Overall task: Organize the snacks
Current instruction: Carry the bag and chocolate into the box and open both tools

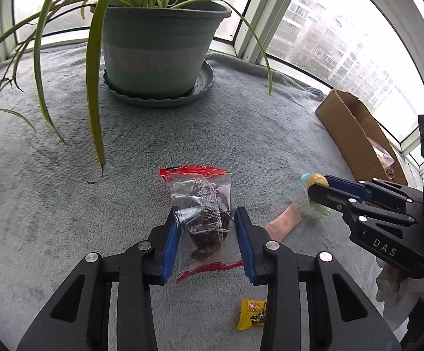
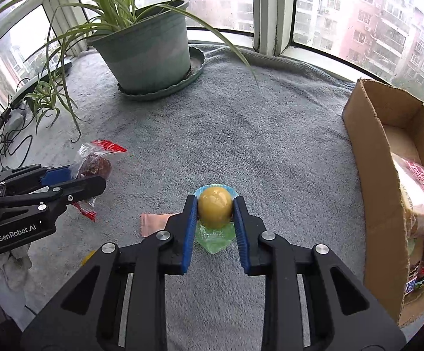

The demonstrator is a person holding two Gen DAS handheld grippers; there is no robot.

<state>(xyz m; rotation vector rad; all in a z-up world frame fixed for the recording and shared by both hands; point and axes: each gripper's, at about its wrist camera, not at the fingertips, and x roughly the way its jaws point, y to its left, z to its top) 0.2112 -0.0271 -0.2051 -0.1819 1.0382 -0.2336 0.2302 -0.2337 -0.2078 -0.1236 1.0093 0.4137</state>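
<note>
A clear packet with red ends (image 1: 203, 193) holds a dark dried snack, and my left gripper (image 1: 206, 213) is shut on its middle, the blue pads pressing both sides. The right wrist view shows that packet (image 2: 95, 163) in the left gripper (image 2: 90, 177) at the left. My right gripper (image 2: 215, 201) is shut on a round yellow jelly (image 2: 215, 209) in a clear green-and-blue cup, just above the grey towel (image 2: 256, 146). From the left wrist view the right gripper (image 1: 318, 185) and the jelly (image 1: 317, 179) sit at the right.
An open cardboard box (image 2: 381, 175) with several snack packs stands at the right, box (image 1: 349, 128). A pink sachet (image 2: 153, 223) and a yellow candy (image 1: 251, 314) lie on the towel. A potted plant (image 1: 156, 46) stands at the back, its leaves hanging forward. Cables lie far left.
</note>
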